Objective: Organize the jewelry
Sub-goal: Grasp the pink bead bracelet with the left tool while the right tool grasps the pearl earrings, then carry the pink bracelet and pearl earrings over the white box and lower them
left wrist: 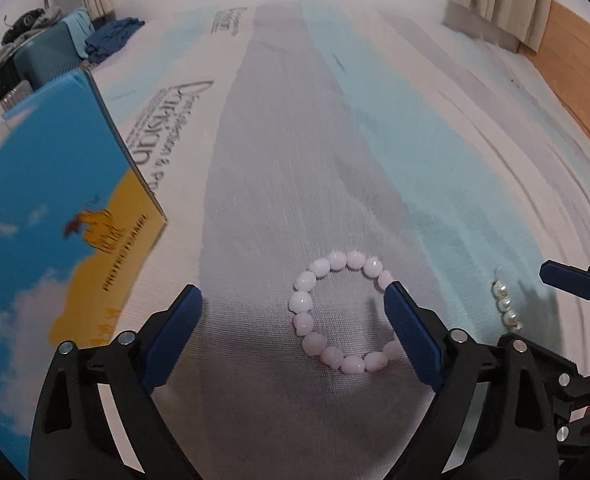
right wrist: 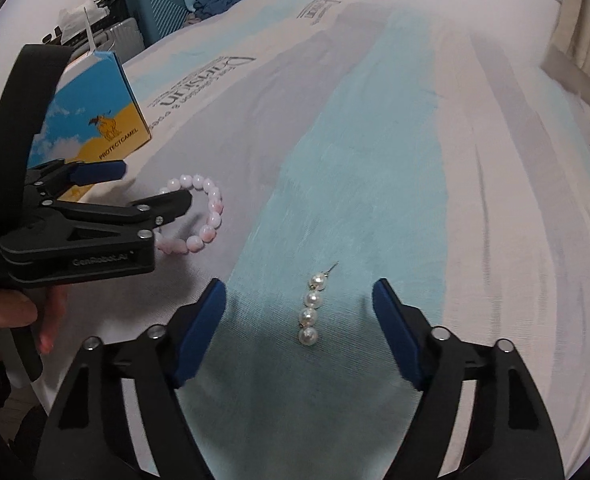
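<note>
bracelet [right wrist: 199,216] left of earring [right wrist: 311,308], box [right wrist: 95,112] behind

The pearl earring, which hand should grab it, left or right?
Right. The right gripper is open around the pearl earring, with a finger on either side. The left gripper is over the pink bracelet instead.

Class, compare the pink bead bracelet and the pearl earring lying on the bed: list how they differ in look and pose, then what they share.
The pink bracelet forms a closed ring of many beads; the pearl earring is a short straight line of four pearls ending in a metal pin. The bracelet rests on a grey stripe, the earring on a teal one. Both lie flat on the sheet, each with an open tool over it.
</note>
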The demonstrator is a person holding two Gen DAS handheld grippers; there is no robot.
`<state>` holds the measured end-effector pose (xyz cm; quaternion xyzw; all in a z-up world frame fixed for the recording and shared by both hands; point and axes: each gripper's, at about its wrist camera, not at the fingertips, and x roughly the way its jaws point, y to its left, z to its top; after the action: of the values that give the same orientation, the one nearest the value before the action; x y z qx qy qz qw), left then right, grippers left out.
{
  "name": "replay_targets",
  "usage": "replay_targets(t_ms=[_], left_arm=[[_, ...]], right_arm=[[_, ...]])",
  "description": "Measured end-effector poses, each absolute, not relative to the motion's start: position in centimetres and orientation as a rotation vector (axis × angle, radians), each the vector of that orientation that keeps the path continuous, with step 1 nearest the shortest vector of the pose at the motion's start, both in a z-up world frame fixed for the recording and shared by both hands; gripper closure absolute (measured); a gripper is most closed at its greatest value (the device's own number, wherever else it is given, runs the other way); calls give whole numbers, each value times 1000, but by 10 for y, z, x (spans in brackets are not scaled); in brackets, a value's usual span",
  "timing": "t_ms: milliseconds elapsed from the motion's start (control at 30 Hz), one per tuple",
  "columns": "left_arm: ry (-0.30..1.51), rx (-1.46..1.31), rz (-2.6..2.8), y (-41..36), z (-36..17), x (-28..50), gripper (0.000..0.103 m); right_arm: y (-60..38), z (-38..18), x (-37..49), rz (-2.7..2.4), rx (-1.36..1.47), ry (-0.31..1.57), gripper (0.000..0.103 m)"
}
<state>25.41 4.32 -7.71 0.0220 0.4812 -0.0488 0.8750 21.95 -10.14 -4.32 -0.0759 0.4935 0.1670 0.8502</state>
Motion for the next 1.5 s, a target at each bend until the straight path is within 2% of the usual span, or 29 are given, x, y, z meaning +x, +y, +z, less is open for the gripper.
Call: replay_targets(t_ms=[133,267,367,433,500,533,567,600,633,667,1500], left_arm=[[1028,42,-111,44,-90,257,18],[1024,49,-116,42,-93,258,19],[1025,51,-124,41,-94,258,25],[1026,59,-131,40,-93,258,35],[1033,66,-146,39,-91,257,46],[1034,69,-150,39,-90,256,56],[1035,74,-154,38,-89,256,61],[1040,79,-164,38,-87,256,74],[1045,83,-173,36,-86,256,89],[1048,86,-183,36,-84,255,91],[962,94,-217,32,-11,227,92]], right_arm=[[-104,-54,223,359,-138,1067,41],[-105,-62,226,354,-136,1083,44],[-107,-67,227,345,-134,1089,52],[-109,-67,227,342,-130,1089,62],[-110,-66,227,345,-127,1093,76],[-110,-65,226,347,-129,1096,82],[-109,-64,226,351,-134,1097,86],[-109,-63,224,354,-138,1096,92],[-108,-61,223,354,-145,1095,92],[-107,-59,222,353,-149,1094,92],[-100,6,206,343,-139,983,92]])
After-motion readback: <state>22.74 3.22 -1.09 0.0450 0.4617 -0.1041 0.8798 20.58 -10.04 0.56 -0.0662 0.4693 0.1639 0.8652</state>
